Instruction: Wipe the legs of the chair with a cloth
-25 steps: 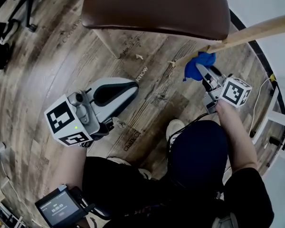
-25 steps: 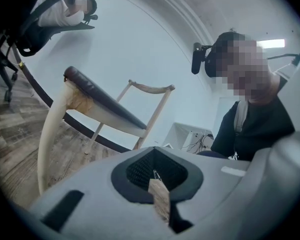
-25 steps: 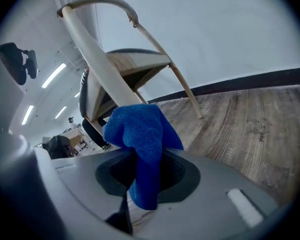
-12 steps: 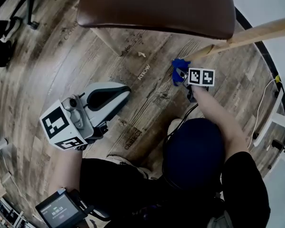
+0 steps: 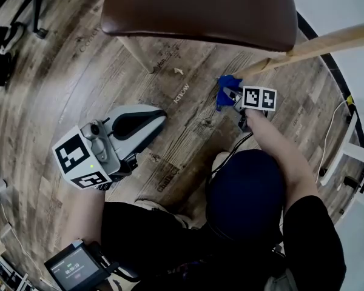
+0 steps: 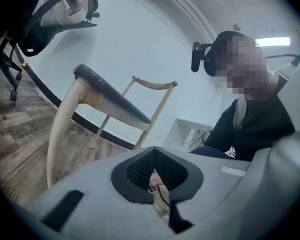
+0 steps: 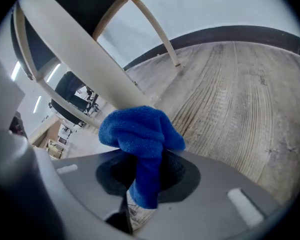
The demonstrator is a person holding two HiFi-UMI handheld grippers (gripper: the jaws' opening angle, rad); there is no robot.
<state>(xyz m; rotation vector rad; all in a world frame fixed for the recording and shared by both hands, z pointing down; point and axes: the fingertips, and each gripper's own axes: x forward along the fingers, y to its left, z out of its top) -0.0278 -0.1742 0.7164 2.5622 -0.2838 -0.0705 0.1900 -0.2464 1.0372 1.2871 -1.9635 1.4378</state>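
Head view: the print on the floor (image 5: pixel 188 90) boards is too warped to read. My right claw (image 5: pixel 233 94) is clenched on the blue cloth (image 5: pixel 226 83) at the low end of the chair leg (image 5: pixel 309 46). The leg slants from far right down to the left. My left claw (image 5: pixel 159 117) hangs well apart, on the left.

Left gripper view: my left claw (image 6: pixel 155 184) has its jaws together, with nothing between them.

Right gripper view: my right claw (image 7: pixel 145 184) grips the cloth (image 7: pixel 140 131). The bunched top of the cloth touches the leg (image 7: pixel 80 54), which runs diagonally up and left.
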